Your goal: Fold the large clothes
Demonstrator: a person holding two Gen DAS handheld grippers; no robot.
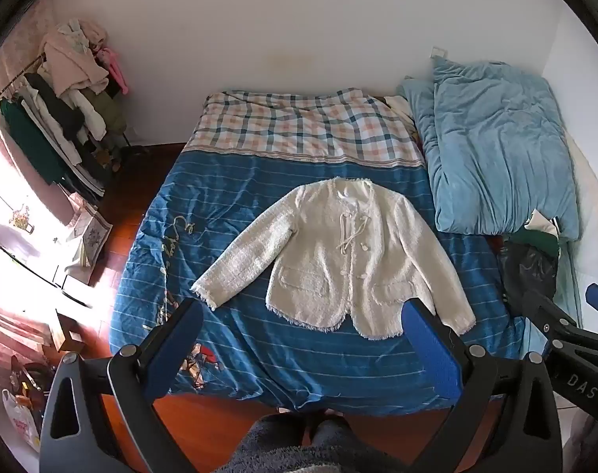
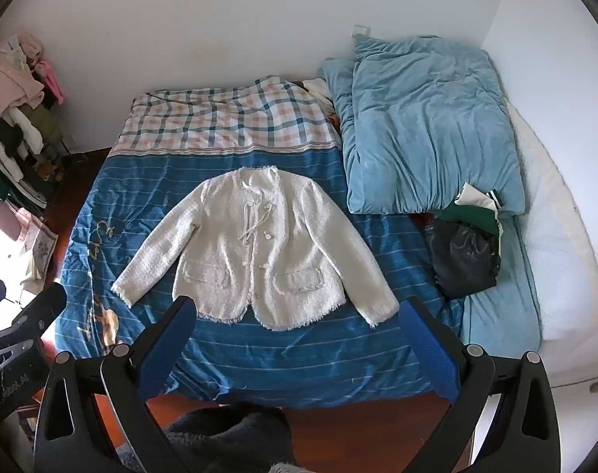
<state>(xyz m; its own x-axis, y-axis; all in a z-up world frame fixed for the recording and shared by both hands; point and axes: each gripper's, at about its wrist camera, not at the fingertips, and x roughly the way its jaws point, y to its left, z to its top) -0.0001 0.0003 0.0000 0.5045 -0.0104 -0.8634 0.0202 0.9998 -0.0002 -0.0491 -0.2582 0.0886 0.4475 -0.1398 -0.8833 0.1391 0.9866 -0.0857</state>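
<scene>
The left gripper (image 1: 302, 339) and right gripper (image 2: 299, 335) both hover over the near edge of the bed (image 1: 259, 362), jaws spread wide and empty. The cream tweed jacket (image 1: 338, 252) lies flat mid-quilt, face up (front closed). Start by pinching a cuff and drawing that sleeve across the chest. Its collar points toward the far wall, hem nearest, long axis running near to far.
</scene>
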